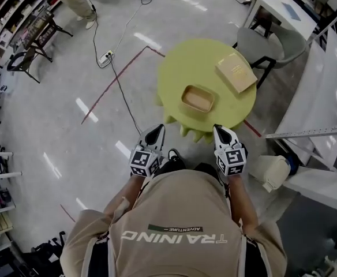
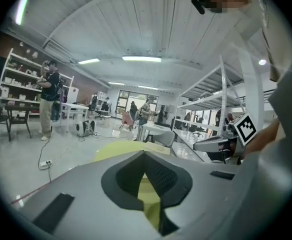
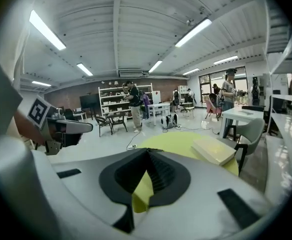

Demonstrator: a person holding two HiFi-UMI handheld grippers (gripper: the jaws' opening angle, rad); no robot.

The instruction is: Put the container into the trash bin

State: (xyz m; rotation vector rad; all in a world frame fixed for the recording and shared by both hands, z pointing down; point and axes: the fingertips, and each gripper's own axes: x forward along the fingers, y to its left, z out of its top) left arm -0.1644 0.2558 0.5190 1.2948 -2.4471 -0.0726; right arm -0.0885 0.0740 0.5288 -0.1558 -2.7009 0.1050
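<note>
The person held the left grey plastic two-jaw gripper [image 1: 157,133] [image 2: 145,156] and the right grey plastic two-jaw gripper [image 1: 220,133] [image 3: 147,154] out in front of the torso, side by side and apart, both pointing forward and a little downward. Each carried its cube with black-and-white square markers at the rear, nearest the body. On both grippers the black ribbed pads [image 2: 164,176] [image 3: 161,172] met at the tips, with nothing clamped between them.
</note>
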